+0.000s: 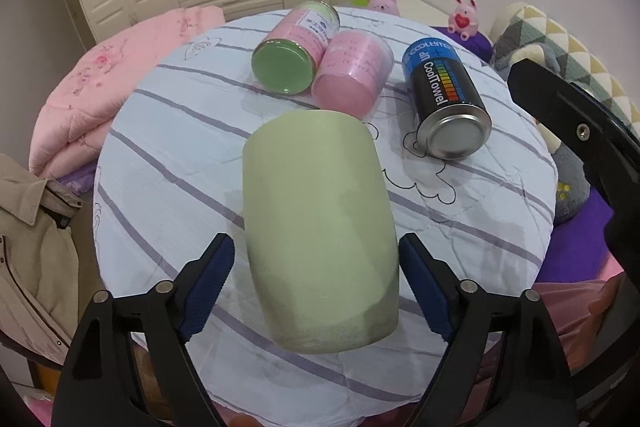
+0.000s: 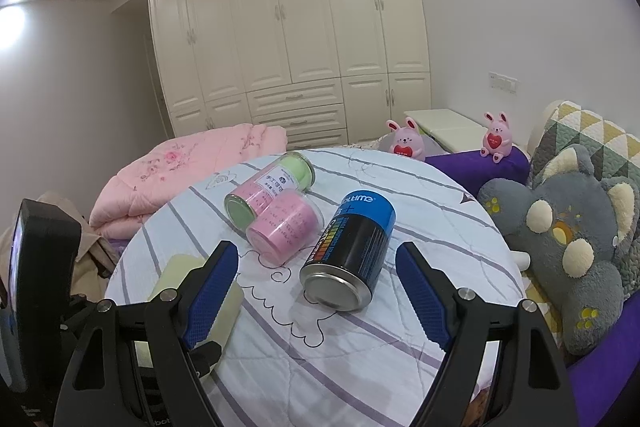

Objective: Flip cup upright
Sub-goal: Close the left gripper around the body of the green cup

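A pale green cup lies on its side on the round cloth-covered table, its closed base toward me. My left gripper is open, its blue-padded fingers on either side of the cup's near end with small gaps. In the right wrist view the cup shows partly behind my left finger pad. My right gripper is open and empty, held above the table with the black and blue can lying between and beyond its fingers.
A pink can with a green lid, a pink translucent container and a black CoolTowel can lie on their sides at the table's far half. A pink quilt is at the left, plush toys at the right.
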{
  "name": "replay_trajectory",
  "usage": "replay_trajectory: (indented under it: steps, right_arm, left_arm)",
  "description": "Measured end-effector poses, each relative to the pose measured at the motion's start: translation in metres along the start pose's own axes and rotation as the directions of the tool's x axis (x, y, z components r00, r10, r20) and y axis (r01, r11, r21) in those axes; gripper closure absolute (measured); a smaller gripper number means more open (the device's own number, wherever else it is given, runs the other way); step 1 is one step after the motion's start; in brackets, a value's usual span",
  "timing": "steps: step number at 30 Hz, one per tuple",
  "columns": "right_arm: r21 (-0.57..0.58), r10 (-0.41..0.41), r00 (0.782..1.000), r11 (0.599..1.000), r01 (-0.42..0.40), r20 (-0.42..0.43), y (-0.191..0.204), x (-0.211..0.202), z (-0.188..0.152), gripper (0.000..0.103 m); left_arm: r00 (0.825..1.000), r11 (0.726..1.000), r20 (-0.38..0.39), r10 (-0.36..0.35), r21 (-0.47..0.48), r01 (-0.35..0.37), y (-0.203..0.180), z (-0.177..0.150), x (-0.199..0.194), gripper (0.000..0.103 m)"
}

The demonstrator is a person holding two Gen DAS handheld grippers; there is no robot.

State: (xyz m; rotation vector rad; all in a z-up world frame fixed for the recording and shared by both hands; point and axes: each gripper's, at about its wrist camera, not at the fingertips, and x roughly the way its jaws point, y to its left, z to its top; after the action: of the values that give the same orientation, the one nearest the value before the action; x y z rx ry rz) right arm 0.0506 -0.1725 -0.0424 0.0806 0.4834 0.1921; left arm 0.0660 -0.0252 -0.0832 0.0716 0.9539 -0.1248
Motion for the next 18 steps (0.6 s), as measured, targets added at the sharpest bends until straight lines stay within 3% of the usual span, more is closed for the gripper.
replay_trajectory:
  steps: [5, 9, 18]
  right_arm:
    - [-0.006, 0.0, 1.0, 1.0, 0.0, -0.005, 0.002, 0.001, 0.0, 0.021]
    - [-0.009, 0.003, 1.0, 1.0, -0.003, -0.001, 0.004, 0.0, -0.001, 0.021]
    - [-0.017, 0.04, 0.999, 0.999, -0.04, 0.005, 0.006, -0.007, 0.001, 0.021]
  left_arm:
    - [1.0, 1.0, 0.019, -0.016, 0.002, 0.016, 0.003, -0.002, -0.008, 0.012]
    - [0.999, 1.0, 0.041, -0.019, 0.001, 0.019, 0.007, -0.002, -0.015, 0.002]
    - [0.997, 1.0, 0.081, -0.018, 0.014, 0.017, 0.015, -0.006, -0.031, 0.001]
